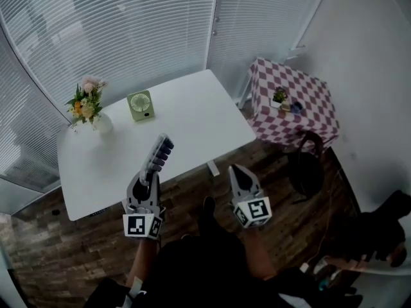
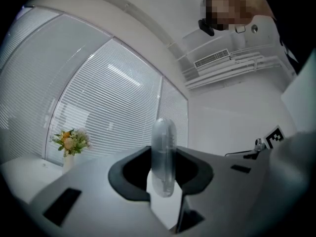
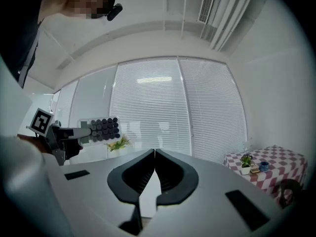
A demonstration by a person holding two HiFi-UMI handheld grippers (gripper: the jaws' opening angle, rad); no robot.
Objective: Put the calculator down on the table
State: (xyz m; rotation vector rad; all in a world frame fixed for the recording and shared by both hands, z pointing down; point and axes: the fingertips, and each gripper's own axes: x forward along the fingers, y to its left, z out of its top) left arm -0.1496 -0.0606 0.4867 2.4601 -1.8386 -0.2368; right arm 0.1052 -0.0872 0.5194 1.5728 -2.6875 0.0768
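Table (image 1: 192,117) lay ahead of the left gripper (image 1: 148,179), which clamped the calculator (image 1: 158,154) edge-up, long axis pointing at the table.

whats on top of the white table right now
A flower vase and a small green device stand on the table. The calculator hangs over its near edge in the left tool, hiding the patch beneath.

Smooth matt table (image 1: 192,114); wood-plank floor (image 1: 51,255); checked cloth (image 1: 308,101); translucent plastic calculator (image 1: 159,154)
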